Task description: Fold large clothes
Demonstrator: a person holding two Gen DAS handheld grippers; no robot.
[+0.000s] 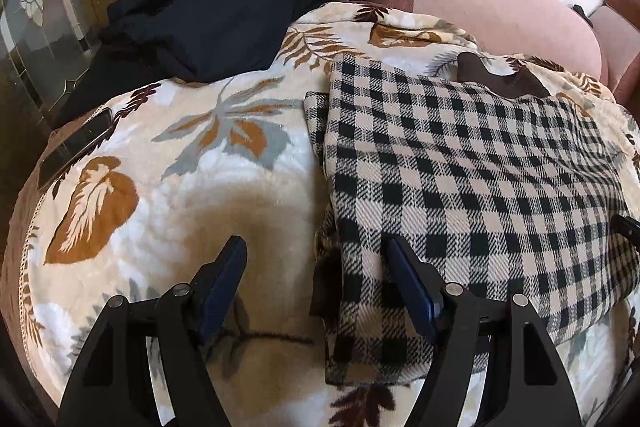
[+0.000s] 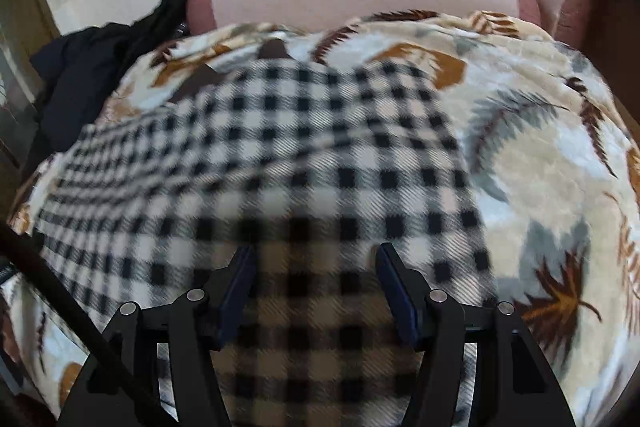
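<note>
Plaid garment [image 1: 460, 167] edge betw. open fingers [image 1: 224, 279].

black clothes [image 1: 224, 7] crowd blanket's [image 1: 192, 195] far-left corner

Checked garment [image 1: 460, 163] — on leaf-print blanket [image 1: 180, 147]

The checked garment [image 1: 460, 179] lies flat on the blanket [image 1: 192, 195], toward its right side. Behind and to the left, the dark clothes [image 1: 208, 11] are heaped on the blanket and against the sofa backrest [image 1: 500, 7]. A phone [image 1: 76, 147] lies at the blanket's left edge.
</note>
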